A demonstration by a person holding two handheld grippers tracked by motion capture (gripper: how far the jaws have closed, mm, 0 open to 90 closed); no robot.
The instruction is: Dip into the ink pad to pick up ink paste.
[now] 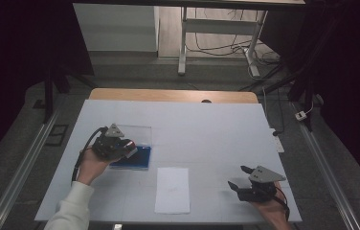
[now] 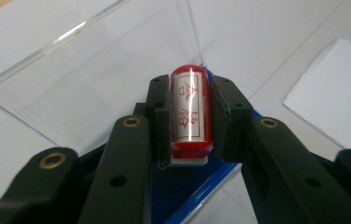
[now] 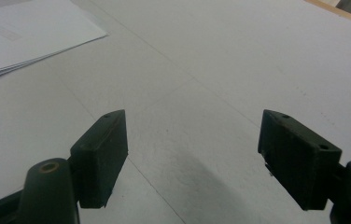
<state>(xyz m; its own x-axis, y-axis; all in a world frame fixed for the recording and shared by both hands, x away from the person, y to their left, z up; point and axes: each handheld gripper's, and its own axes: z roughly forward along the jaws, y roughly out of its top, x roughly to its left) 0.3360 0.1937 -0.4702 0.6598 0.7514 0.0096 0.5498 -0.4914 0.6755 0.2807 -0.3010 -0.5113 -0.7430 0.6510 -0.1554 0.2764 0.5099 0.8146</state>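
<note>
Left gripper view: red stamp [image 2: 190, 109] clamped between left gripper [image 2: 190, 116] fingers, above open clear case [image 2: 85, 79]; stamping judged pending. Right gripper [image 3: 192, 154] fingers apart, idle; paper [image 1: 172, 189] unmarked.

The red cylindrical stamp [image 2: 190, 112] with a white label of red characters sat clamped lengthwise between the left claw's [image 2: 191, 114] jaws.

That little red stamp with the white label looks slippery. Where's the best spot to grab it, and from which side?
Probably across its long rounded sides, as the left tool does now: the small red cylindrical stamp with a white label sits lengthwise between the two black pads, one against each flank. Coming in along its length suits the narrow body and leaves the white stamping end free.
</note>
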